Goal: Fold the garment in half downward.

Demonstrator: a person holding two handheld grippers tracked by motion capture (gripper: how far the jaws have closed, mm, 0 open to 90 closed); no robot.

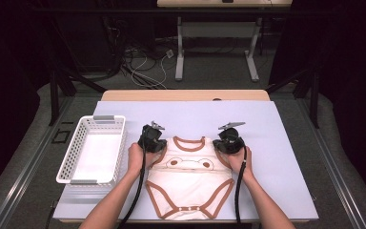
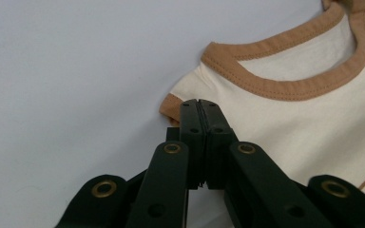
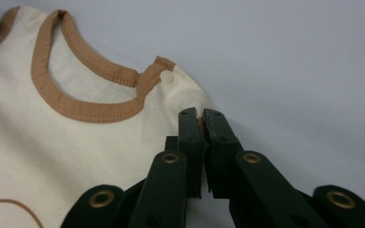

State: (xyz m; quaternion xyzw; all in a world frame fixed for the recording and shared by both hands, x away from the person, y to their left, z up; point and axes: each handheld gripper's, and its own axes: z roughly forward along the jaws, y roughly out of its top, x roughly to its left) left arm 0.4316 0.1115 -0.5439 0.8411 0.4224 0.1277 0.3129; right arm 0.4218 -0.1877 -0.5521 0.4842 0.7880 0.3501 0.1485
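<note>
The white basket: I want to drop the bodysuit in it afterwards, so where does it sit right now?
In the high view the white basket sits on the table's left side, just left of the left gripper and the cream bodysuit.

From my seat the high view is evenly lit from overhead: the pale table cover [image 1: 276, 143] reads bright and flat, with only faint soft shadows, while the floor and room beyond fall off into near black. That picture is soft and low in detail. Both gripper views are sharp on the bodysuit [image 2: 290, 123] stitching, without glare; my nearest jaw parts look slightly soft.
</note>
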